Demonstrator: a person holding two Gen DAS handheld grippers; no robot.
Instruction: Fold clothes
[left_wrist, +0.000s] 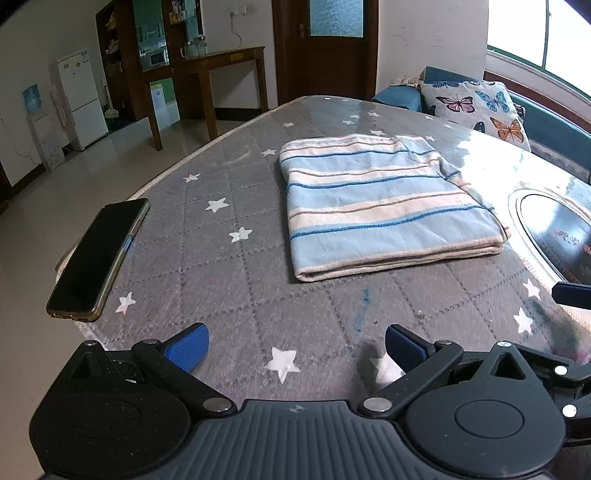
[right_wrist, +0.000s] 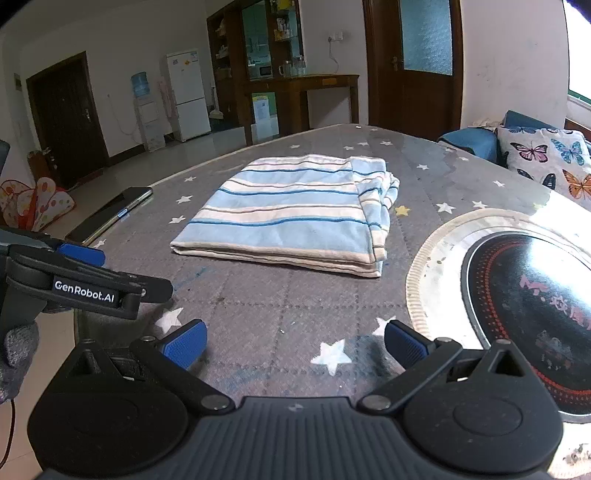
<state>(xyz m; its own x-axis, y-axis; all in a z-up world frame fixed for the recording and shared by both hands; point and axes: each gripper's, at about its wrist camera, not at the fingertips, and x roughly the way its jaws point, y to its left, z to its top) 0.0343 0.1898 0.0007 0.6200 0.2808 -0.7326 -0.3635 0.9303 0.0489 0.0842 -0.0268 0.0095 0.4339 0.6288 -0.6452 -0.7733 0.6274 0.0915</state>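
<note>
A light blue and white striped garment (left_wrist: 388, 206) lies folded into a flat rectangle on the grey star-patterned table (left_wrist: 229, 288). It also shows in the right wrist view (right_wrist: 295, 210), with its bunched folded edge on the right side. My left gripper (left_wrist: 295, 350) is open and empty, low over the table, short of the garment's near edge. My right gripper (right_wrist: 293, 345) is open and empty, also short of the garment. The left gripper's body (right_wrist: 88, 284) shows at the left of the right wrist view.
A black phone (left_wrist: 99, 258) lies at the table's left edge. A round black induction cooktop (right_wrist: 524, 295) with a metal rim is set into the table on the right. A butterfly cushion (left_wrist: 476, 107) on a blue sofa sits behind the table.
</note>
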